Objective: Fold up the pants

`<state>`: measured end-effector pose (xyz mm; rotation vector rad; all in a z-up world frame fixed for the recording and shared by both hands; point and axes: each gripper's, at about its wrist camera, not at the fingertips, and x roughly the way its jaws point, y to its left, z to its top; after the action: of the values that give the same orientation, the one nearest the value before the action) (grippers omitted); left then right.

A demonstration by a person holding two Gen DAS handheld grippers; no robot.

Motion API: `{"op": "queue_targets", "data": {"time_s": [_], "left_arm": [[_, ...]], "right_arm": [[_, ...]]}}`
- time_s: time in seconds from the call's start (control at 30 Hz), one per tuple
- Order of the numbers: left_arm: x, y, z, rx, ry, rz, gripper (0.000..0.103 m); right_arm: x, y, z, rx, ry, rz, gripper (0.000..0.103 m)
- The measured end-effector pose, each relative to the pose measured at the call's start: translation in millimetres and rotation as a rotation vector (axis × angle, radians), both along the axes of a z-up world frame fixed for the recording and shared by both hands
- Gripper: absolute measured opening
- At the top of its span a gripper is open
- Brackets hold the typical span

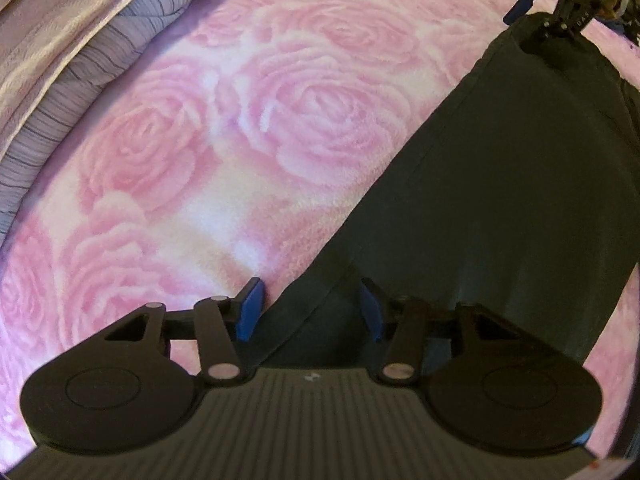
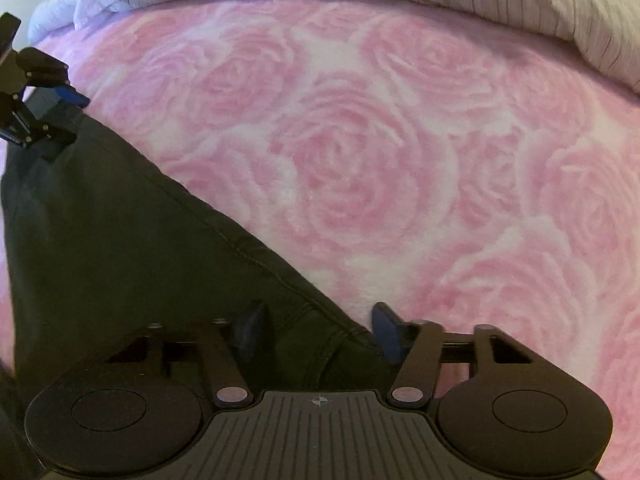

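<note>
Left wrist view: dark pants (image 1: 500, 184) lie flat on the rose-patterned pink blanket (image 1: 240, 120). The left tool (image 1: 310, 308) and right tool (image 2: 318, 332) each straddle a corner, pads apart, not pressing.

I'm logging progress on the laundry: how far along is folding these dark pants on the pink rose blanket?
Done: the pants lie flat as a narrow strip on the blanket. In hand: the left gripper and right gripper each straddle a corner of one long edge, with cloth between the pads but not clearly pinched. Left: grip, lift and fold over.
</note>
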<state>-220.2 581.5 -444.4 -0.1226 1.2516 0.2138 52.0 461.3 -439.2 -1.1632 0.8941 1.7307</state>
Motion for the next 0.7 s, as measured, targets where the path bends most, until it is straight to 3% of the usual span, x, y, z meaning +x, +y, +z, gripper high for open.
{"op": "queue_targets", "data": {"time_s": [0.07, 0.13, 0.2, 0.33, 0.43, 0.57, 0.7], "left_arm": [[-1.6, -10.8, 2.4, 0.025, -0.013, -0.024, 0.029], [-2.8, -26.9, 5.1, 0.085, -0.01, -0.046, 0.013], [-7.5, -45.1, 10.9, 0.173, -0.009, -0.047, 0.011], [-32.2, -92.2, 39.2, 0.326, -0.058, 0.059, 0.01], [-62.2, -142.1, 72.6, 0.38, -0.105, 0.15, 0.01], [-109.4, -225.9, 114.7, 0.345, -0.144, 0.267, 0.01], [-148.1, -306.6, 119.3, 0.26, -0.113, 0.366, 0.01]], "right_arm": [[-3.4, -9.3, 7.5, 0.032, -0.021, -0.008, 0.027], [-15.3, -23.8, 19.0, 0.101, -0.078, 0.007, 0.024], [-32.6, -43.2, 34.0, 0.185, -0.154, 0.043, 0.021], [-65.8, -102.6, 77.2, 0.36, -0.284, 0.093, 0.018], [-94.1, -160.7, 106.7, 0.469, -0.377, 0.145, 0.017], [-135.1, -250.6, 126.7, 0.531, -0.488, 0.229, 0.014], [-169.9, -339.1, 121.7, 0.416, -0.509, 0.253, 0.014]]}}
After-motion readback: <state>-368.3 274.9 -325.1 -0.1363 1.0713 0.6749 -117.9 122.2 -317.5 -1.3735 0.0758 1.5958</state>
